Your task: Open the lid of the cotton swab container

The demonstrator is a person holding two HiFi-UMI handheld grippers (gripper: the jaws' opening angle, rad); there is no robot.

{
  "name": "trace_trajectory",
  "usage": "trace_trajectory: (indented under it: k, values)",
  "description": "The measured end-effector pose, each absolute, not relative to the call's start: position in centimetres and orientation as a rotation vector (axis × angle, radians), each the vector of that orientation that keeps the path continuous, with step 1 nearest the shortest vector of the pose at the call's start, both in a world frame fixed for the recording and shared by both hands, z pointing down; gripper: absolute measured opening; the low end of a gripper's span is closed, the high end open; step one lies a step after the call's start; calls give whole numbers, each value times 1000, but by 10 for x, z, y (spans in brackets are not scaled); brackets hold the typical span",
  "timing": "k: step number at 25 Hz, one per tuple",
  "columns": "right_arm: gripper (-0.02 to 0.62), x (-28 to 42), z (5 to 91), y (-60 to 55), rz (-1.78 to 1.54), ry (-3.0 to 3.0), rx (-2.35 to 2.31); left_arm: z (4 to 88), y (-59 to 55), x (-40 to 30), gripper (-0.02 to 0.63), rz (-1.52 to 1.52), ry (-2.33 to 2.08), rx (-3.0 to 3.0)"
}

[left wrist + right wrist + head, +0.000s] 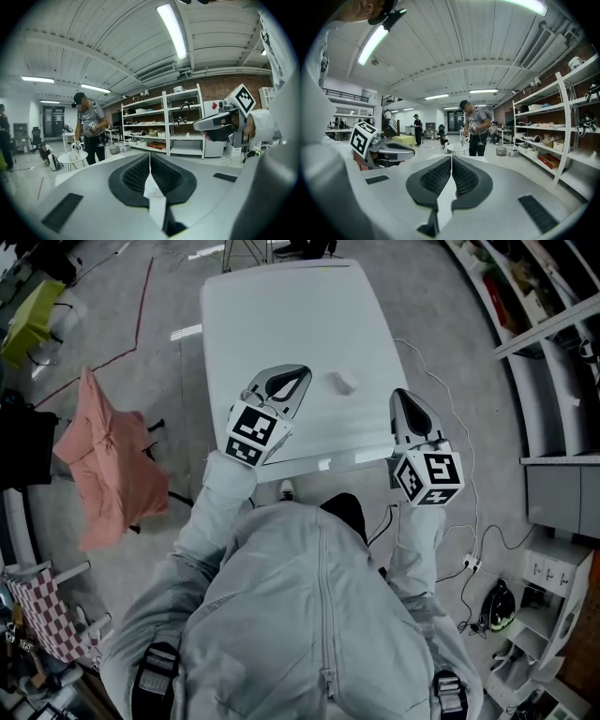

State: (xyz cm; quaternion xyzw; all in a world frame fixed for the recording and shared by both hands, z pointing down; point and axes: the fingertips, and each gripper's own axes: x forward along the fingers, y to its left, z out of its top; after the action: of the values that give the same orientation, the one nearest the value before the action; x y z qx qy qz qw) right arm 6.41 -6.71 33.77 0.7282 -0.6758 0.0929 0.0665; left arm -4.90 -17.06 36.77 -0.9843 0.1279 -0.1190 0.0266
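Note:
A small pale cotton swab container (pixel 343 382) lies on the white table (pixel 281 315), a little back from its near edge. My left gripper (pixel 302 373) hovers just left of it, jaws shut with nothing between them. My right gripper (pixel 398 396) is to the container's right, near the table's front right corner, also shut and empty. In the left gripper view the closed left gripper (pixel 150 158) points level across the room, with the right gripper (pixel 220 123) off to its side. The right gripper view shows the shut right gripper (pixel 451 160) and the left gripper (pixel 389 152). Neither gripper view shows the container.
A chair draped with pink cloth (pixel 108 465) stands left of the table. Shelving (pixel 553 352) lines the right side, and cables and a power strip (pixel 469 563) lie on the floor. A person (pixel 476 126) stands by a small round table (pixel 456 149) beyond.

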Motion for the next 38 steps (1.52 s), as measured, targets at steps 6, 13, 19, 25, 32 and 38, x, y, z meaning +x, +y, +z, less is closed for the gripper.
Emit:
trace_trajectory:
  k: [6, 13, 19, 25, 32, 38]
  values:
    - [32, 98, 354, -81, 346, -2097, 2113, 377, -172, -24, 24, -423, 484, -3049]
    - [32, 135, 378, -92, 437, -2251, 1964, 383, -169, 8, 25, -491, 644, -3021]
    - [34, 149, 402, -105, 460, -2324, 1911, 410, -165, 8, 24, -591, 797, -3009]
    - [58, 158, 441, -111, 523, -2393, 1769, 436, -162, 14, 24, -641, 947, -2996]
    - [165, 147, 481, -130, 586, -2468, 1549, 458, -161, 18, 25, -638, 1100, -2998]
    - [216, 142, 521, -155, 635, -2427, 1528, 474, -170, 9, 24, -685, 1149, -2991]
